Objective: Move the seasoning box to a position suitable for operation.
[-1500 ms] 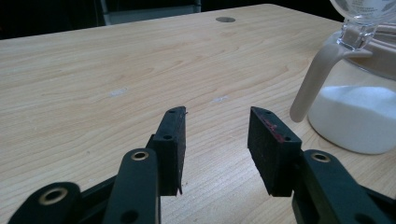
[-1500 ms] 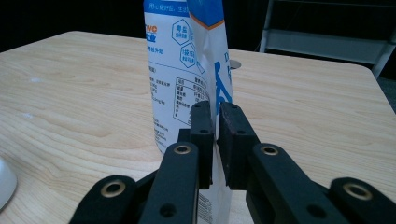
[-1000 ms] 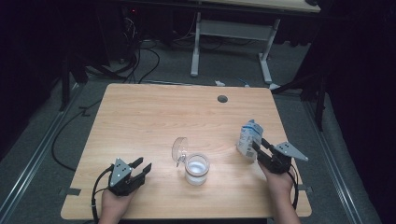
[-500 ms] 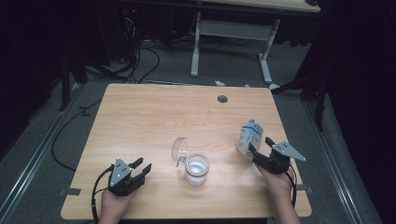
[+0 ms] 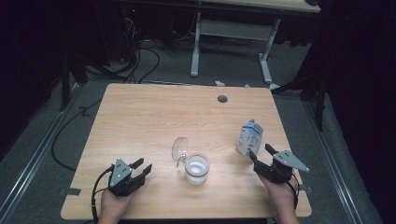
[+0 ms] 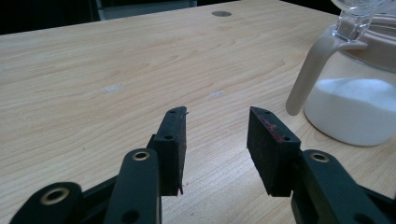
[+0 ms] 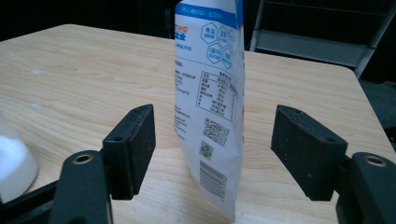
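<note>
High view: the right gripper [image 5: 259, 156] sits at the lower right of the frame, its jaws spread wide after having just been opening, with the upright white-and-blue printed plastic pouch [image 5: 249, 136] just above it, standing free near the right edge of the pale wooden table [image 5: 154, 116]. In the right gripper view the pouch [image 7: 210, 98] rises between the two pads with clear gaps on both sides; its top is cut off by the upper edge of the frame. The left gripper [image 5: 138, 168], at the lower left, is half open and holds nothing. The clear glass jar of white powder [image 5: 196, 169] stands lower centre, its hinged lid tipped up. The upper half of the table lies bare apart from a small round grommet hole [image 5: 222, 99].
</note>
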### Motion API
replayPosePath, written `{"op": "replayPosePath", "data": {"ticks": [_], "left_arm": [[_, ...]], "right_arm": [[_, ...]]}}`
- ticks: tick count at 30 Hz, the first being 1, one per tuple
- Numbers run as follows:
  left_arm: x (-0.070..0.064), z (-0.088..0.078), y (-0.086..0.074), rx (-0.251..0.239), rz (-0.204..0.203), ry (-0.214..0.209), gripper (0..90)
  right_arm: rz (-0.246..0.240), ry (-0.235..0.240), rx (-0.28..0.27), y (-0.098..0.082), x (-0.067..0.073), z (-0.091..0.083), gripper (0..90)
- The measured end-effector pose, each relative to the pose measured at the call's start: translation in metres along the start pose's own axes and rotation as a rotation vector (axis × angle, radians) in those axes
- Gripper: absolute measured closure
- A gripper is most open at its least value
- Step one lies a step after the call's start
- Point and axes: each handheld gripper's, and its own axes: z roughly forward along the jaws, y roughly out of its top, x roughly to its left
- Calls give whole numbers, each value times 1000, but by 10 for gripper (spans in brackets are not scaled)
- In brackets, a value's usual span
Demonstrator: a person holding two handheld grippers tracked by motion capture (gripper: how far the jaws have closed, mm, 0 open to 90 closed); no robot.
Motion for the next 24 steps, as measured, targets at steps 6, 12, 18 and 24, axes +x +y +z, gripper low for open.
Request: {"op": "replayPosePath", "data": {"ticks": [6,12,18,24], "left_arm": [[-1,0,0,1,2,-4,579],[-3,-1,1,2,0,-8,579],[-6,-1,2,-3,-6,-10,578],[-13,1,7,-11,-16,-11,578]], "right_arm": [[-17,9,2,-1,9,-7,334],[-29,22,8,-2,19,-9,356],[-43,54,14,0,33,-8,385],[-72,95,34,-1,54,3,446]]}}
